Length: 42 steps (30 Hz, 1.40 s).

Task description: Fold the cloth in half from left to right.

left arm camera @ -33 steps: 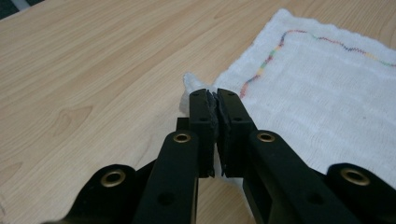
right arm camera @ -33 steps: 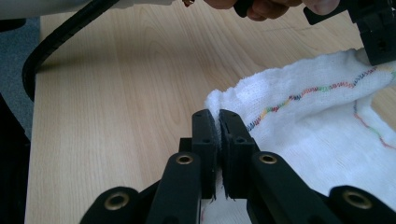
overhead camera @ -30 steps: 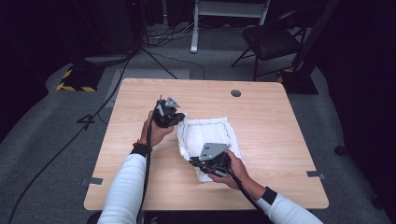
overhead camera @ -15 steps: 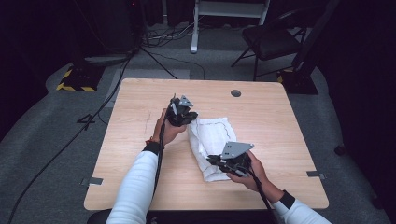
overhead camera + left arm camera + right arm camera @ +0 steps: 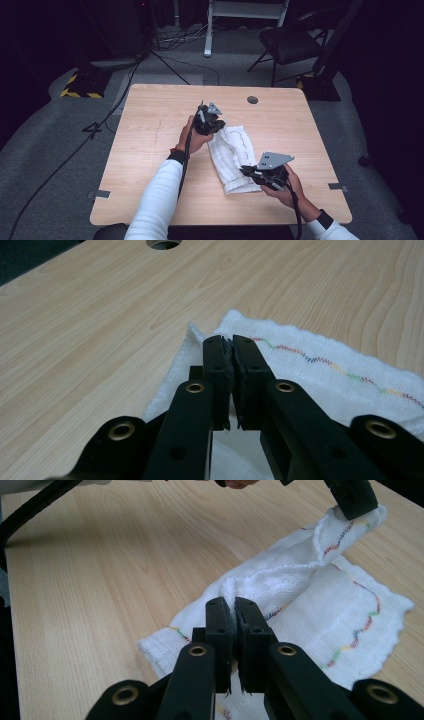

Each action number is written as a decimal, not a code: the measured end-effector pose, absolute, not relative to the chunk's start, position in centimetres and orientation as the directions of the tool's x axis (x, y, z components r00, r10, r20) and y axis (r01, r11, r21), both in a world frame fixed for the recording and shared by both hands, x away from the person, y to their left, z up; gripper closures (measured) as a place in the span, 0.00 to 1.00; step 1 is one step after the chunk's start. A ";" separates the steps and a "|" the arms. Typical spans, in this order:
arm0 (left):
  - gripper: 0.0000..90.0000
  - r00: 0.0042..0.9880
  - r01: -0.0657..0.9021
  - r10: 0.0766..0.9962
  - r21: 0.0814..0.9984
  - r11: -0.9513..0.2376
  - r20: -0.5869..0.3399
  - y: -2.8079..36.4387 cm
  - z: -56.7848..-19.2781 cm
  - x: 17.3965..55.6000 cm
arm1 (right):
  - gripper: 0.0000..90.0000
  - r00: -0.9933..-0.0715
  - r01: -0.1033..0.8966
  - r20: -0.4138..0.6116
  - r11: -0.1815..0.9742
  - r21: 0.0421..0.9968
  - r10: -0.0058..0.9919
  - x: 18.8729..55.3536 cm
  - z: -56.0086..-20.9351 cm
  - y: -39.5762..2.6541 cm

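Note:
A white towel (image 5: pixel 227 152) with rainbow zigzag stitching lies on the wooden table (image 5: pixel 150 135), folded over into a narrow strip. My left gripper (image 5: pixel 216 126) is shut on its far corner, and the pinched cloth shows between the jaw tips in the left gripper view (image 5: pixel 231 347), with the towel (image 5: pixel 325 375) spread beyond. My right gripper (image 5: pixel 246 171) is shut on the near edge. In the right gripper view (image 5: pixel 232 605) a raised fold of towel (image 5: pixel 280 580) runs from its jaws up to the left gripper (image 5: pixel 352 500) at the top right.
A round cable hole (image 5: pixel 252 100) sits near the table's far edge. Tape marks (image 5: pixel 100 194) stick to the front corners. A chair (image 5: pixel 290 42) and cables (image 5: pixel 100 125) stand on the floor behind and left of the table.
Both hands have moved to the right with the towel's edge in their jaws. The towel has been drawn over itself, from a broad sheet into a narrower folded strip.

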<state>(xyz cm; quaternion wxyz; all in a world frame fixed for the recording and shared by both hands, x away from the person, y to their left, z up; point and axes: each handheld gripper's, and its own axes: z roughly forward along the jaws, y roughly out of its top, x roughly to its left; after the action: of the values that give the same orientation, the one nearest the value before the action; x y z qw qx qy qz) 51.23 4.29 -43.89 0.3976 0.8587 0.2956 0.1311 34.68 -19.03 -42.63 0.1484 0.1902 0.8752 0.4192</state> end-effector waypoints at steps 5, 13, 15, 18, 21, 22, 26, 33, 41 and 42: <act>0.95 0.797 0.395 0.604 0.758 -0.518 -0.003 3.1 -44.1 51.6 | 0.95 -0.876 0.225 -0.096 0.575 0.786 0.473 34.5 -42.8 -20.0; 0.95 0.802 0.391 0.598 0.761 -0.518 -0.005 0.8 -44.5 52.2 | 0.95 -0.860 0.254 -0.093 0.579 0.775 0.502 34.4 -43.3 -21.6; 0.95 0.802 0.393 0.597 0.755 -0.525 -0.002 0.3 -44.7 52.3 | 0.95 -0.857 0.264 -0.088 0.579 0.772 0.508 34.5 -43.5 -22.0; 0.95 0.800 0.405 0.600 0.746 -0.528 -0.009 -0.6 -45.3 52.6 | 0.95 -0.849 0.281 -0.082 0.578 0.766 0.522 34.5 -43.8 -22.6; 0.95 0.797 0.414 0.604 0.738 -0.534 -0.009 -1.5 -45.9 52.8 | 0.95 -0.841 0.297 -0.081 0.583 0.756 0.535 34.5 -44.1 -23.1; 0.95 0.799 0.410 0.601 0.739 -0.535 -0.008 -1.8 -46.1 52.8 | 0.95 -0.839 0.300 -0.083 0.585 0.754 0.537 34.5 -44.3 -23.3; 0.94 0.798 0.416 0.603 0.735 -0.535 -0.012 -2.7 -46.6 52.8 | 0.95 -0.831 0.324 -0.067 0.579 0.748 0.552 34.5 -44.8 -24.0; 0.72 0.781 0.434 0.624 0.735 -0.521 -0.020 -2.5 -46.5 52.4 | 0.79 -0.812 0.362 -0.060 0.581 0.729 0.581 34.3 -45.6 -24.8; 0.31 0.783 0.401 0.621 0.758 -0.515 0.007 1.1 -43.9 48.4 | 0.55 -0.771 0.374 -0.056 0.521 0.767 0.635 34.7 -44.8 -26.6; 0.29 0.789 0.391 0.614 0.758 -0.522 0.015 1.4 -43.8 47.8 | 0.53 -0.772 0.374 -0.047 0.513 0.773 0.634 34.9 -44.7 -26.8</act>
<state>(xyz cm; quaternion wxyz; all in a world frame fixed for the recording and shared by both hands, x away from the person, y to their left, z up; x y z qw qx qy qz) 47.83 1.45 -43.76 0.3922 0.8607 0.2919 0.1420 34.85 -26.78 -44.68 0.1645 0.2951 0.8539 0.3958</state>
